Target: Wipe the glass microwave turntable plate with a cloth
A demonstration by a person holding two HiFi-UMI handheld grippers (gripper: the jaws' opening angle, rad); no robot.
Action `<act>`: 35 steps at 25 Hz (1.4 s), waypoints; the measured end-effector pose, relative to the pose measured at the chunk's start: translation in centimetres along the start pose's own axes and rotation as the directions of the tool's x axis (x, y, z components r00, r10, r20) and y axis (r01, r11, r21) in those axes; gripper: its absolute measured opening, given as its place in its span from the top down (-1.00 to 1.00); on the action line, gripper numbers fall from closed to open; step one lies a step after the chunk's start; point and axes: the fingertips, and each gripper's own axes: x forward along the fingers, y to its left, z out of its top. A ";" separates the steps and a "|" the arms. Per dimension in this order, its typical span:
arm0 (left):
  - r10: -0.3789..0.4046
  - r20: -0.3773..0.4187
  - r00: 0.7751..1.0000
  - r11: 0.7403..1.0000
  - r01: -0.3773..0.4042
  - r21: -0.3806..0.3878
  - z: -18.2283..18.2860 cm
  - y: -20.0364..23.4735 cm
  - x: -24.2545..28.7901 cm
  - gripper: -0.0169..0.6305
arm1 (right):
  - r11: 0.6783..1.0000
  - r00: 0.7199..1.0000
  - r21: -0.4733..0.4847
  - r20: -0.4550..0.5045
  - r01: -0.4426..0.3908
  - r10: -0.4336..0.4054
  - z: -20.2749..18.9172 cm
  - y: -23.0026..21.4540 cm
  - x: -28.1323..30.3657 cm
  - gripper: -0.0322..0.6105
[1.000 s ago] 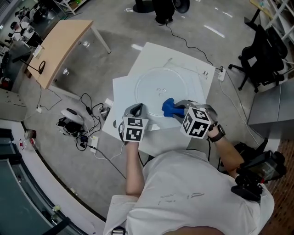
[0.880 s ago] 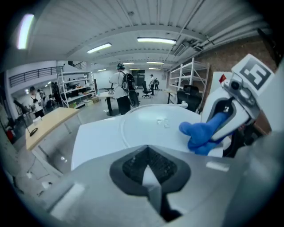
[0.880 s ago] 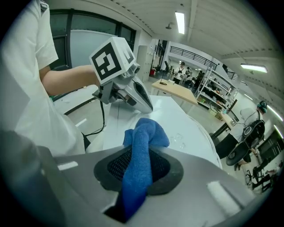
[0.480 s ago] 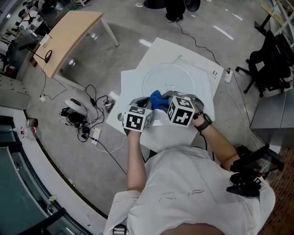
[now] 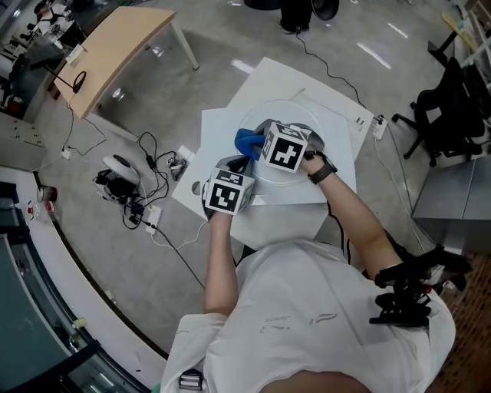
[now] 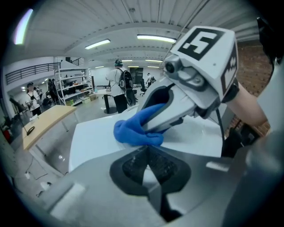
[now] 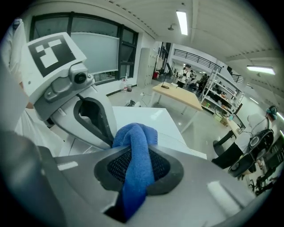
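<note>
The round glass turntable plate (image 5: 304, 115) lies on a white table (image 5: 221, 127). My right gripper (image 5: 257, 139) is shut on a blue cloth (image 5: 245, 143) and holds it at the plate's left rim. In the right gripper view the cloth (image 7: 137, 164) runs between the pads and bulges past the right gripper's tips (image 7: 135, 138). My left gripper (image 5: 234, 164) is shut with nothing between its pads, close beside the plate's near-left edge. The left gripper view shows its closed tips (image 6: 147, 149) just short of the cloth (image 6: 133, 131) and the right gripper (image 6: 177, 111).
A wooden table (image 5: 115, 54) stands at the far left. Cables and a small device (image 5: 123, 192) lie on the floor to the left. A power strip (image 5: 376, 127) hangs off the table's right corner. An office chair (image 5: 453, 92) is at the right, and a person (image 5: 295, 15) stands beyond the table.
My right gripper has carried the blue cloth leftward and away from me, across the plate to its left rim. The left gripper has stayed by the plate's near-left edge.
</note>
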 end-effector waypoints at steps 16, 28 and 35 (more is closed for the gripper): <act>0.010 0.002 1.000 1.000 -0.010 0.001 0.3 0.0 0.4 0.95 | 0.957 0.974 0.183 -0.060 0.226 -0.219 -5.1 -12.3 -0.9 0.69; 0.019 0.002 1.000 1.000 -0.019 0.013 0.3 0.2 0.5 0.95 | 0.912 0.946 0.262 -0.165 0.315 -0.279 -16.4 -7.2 -10.8 0.69; 0.040 0.009 0.999 0.999 -0.040 0.029 0.2 0.5 0.4 0.95 | 0.951 0.976 0.237 -0.131 0.200 -0.172 -15.9 0.4 -12.1 0.68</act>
